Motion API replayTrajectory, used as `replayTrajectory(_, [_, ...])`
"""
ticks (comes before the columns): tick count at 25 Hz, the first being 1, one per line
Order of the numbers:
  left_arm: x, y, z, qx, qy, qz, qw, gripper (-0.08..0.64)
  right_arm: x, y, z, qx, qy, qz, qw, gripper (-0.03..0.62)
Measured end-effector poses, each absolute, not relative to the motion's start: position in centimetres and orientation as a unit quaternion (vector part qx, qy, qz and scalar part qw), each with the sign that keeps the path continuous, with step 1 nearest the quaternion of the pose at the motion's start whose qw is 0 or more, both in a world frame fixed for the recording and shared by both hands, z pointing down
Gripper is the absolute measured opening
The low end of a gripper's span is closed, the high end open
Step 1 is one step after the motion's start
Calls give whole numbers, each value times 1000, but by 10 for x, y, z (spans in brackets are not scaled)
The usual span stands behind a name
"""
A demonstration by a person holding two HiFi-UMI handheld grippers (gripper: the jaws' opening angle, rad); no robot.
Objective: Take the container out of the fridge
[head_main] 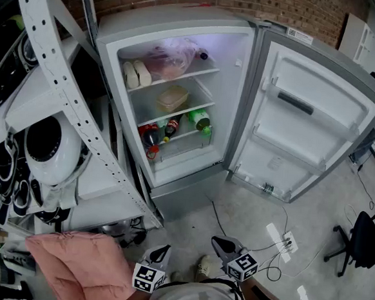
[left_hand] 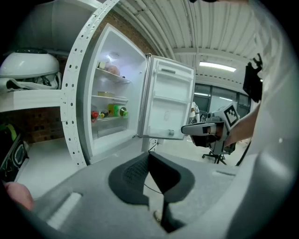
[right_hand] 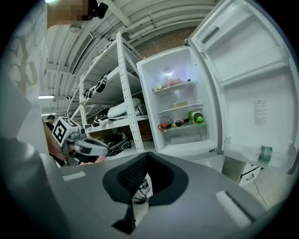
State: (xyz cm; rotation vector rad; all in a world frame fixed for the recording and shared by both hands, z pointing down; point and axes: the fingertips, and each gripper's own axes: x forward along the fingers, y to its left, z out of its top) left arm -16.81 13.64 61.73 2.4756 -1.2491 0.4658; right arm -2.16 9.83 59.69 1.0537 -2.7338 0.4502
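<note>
Brick-walled workshop, fridge (head_main: pixel 239 85) door (head_main: pixel 319 118) wide open so the container (head_main: pixel 172 98) sits reachable on the middle shelf, my left tongs (head_main: pixel 160 254) and right tongs (head_main: pixel 221 245) pinched together, empty, well short of it.

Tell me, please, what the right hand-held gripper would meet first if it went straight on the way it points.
Probably the open fridge, near its lower front; nothing stands between it and the right hand-held gripper, though depth is unclear.
</note>
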Motion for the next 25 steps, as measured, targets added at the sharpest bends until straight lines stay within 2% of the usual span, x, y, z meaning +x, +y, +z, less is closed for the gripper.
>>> replayTrajectory(7, [-182, 173, 616, 874, -427, 157, 170, 0, -38, 141, 588, 366, -914, 153, 80, 8])
replayTrajectory(25, [-155, 197, 616, 898, -375, 168, 158, 0, -22, 168, 585, 408, -898, 150, 70, 8])
